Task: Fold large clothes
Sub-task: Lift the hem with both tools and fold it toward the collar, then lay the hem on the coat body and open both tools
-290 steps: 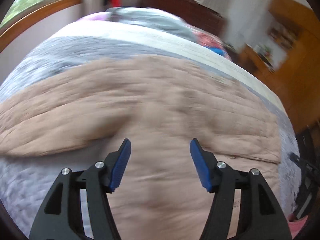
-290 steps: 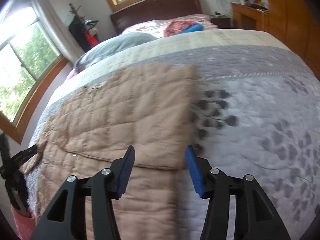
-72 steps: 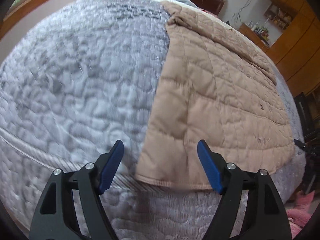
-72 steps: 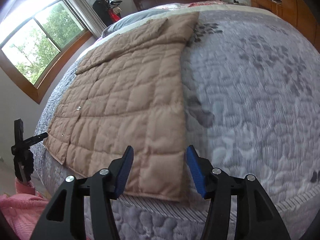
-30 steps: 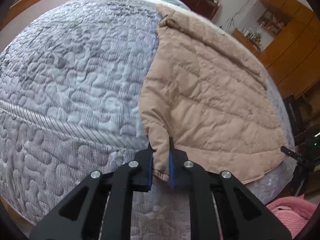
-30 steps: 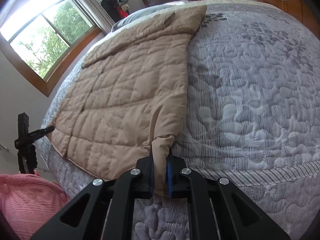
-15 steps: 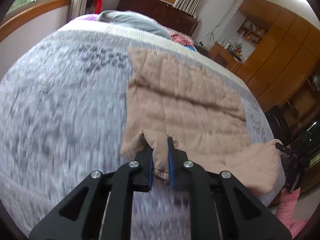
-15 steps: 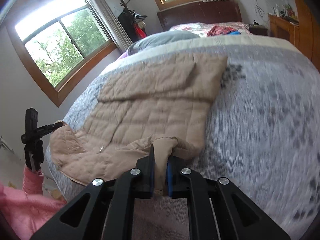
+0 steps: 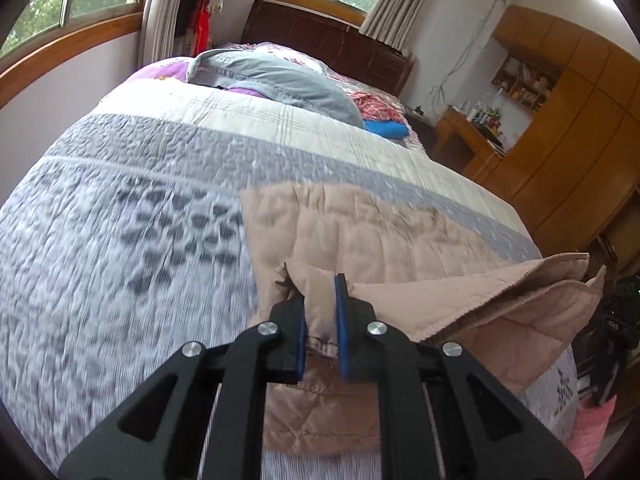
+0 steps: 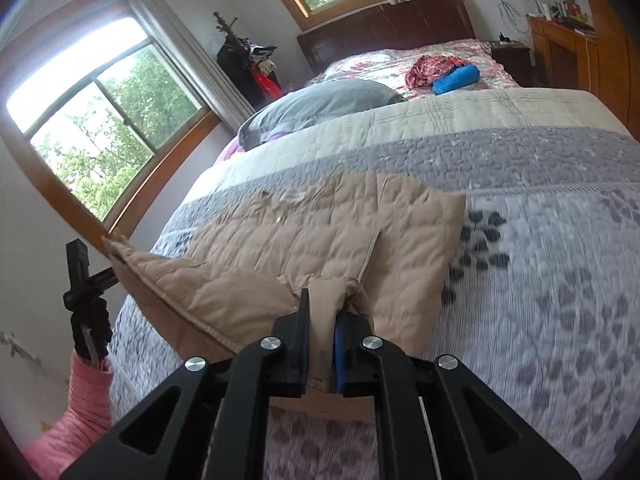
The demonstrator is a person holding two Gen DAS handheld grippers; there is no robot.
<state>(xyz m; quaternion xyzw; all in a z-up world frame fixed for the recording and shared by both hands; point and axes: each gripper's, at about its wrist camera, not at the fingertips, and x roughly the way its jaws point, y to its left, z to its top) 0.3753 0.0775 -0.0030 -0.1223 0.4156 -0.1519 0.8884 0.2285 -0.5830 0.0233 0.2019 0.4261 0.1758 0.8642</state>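
A tan quilted garment (image 9: 360, 236) lies on the grey patterned bedspread (image 9: 120, 240). Its near hem is lifted and carried over the part still lying flat. My left gripper (image 9: 320, 312) is shut on one hem corner. My right gripper (image 10: 320, 332) is shut on the other hem corner of the garment (image 10: 320, 232). The lifted hem hangs between both grippers. The left gripper also shows in the right wrist view (image 10: 86, 280), at the far left, holding its corner.
A grey pillow (image 9: 272, 80), a blue bundle (image 10: 456, 76) and red cloth lie near the dark wooden headboard (image 9: 328, 44). Windows are along the left wall. Wooden cabinets (image 9: 580, 128) stand at the right. A pink sleeve (image 10: 80, 408) is beside the bed.
Both grippers closed on the hem corners, then lifted and moved forward toward the headboard. The near half of the garment now folds over the far half.
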